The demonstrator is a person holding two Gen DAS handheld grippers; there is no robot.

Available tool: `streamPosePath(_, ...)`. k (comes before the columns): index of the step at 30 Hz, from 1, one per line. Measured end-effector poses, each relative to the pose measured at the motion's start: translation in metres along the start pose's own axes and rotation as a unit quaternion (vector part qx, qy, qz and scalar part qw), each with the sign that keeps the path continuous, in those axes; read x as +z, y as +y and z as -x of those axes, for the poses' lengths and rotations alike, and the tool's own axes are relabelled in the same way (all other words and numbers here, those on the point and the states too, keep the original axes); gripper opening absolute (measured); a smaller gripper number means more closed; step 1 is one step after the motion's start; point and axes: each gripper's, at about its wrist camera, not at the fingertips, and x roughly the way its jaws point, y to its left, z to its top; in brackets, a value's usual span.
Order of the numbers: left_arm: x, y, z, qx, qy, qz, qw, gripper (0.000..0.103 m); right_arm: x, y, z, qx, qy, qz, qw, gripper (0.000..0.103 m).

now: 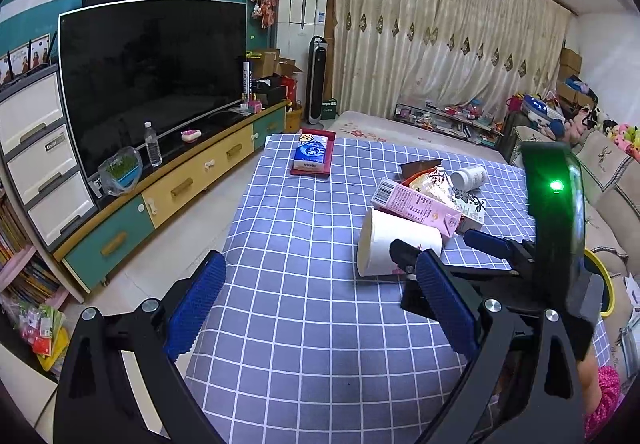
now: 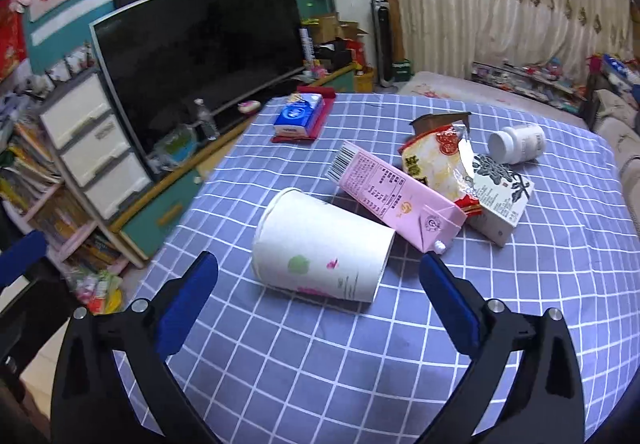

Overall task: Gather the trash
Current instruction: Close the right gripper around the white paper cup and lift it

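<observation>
A white paper cup [image 2: 320, 244] lies on its side on the blue checked tablecloth [image 2: 320, 364]. My right gripper [image 2: 319, 262] is open, its blue pads on either side of the cup's near part and clear of it. Behind the cup lie a pink carton [image 2: 396, 196], a torn snack bag [image 2: 432, 160], a white box with a black print [image 2: 500, 196] and a tipped white pill bottle [image 2: 518, 144]. My left gripper [image 1: 320, 284] is open over bare cloth, left of the cup [image 1: 396, 244]. The right gripper [image 1: 440, 248] shows there at the cup.
A blue tissue pack [image 1: 310, 154] rests on a red tray at the table's far side. A TV [image 1: 152, 80] on a low cabinet stands to the left, with a water bottle [image 1: 153, 144] on it. A sofa [image 1: 612, 180] with plush toys borders the right.
</observation>
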Motion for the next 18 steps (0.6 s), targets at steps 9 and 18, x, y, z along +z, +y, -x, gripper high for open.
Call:
streamPosePath(9,-0.006,0.026,-0.008,-0.014,0.005,0.009,0.9999,0.094,0.004,0.024,-0.034,-0.035,0.028,-0.042,0.998,0.096)
streamPosePath(18,-0.008,0.031,-0.008,-0.021,0.006,0.008,0.9997,0.094,0.002,0.023,-0.053,-0.053,0.034,-0.081,0.995,0.083)
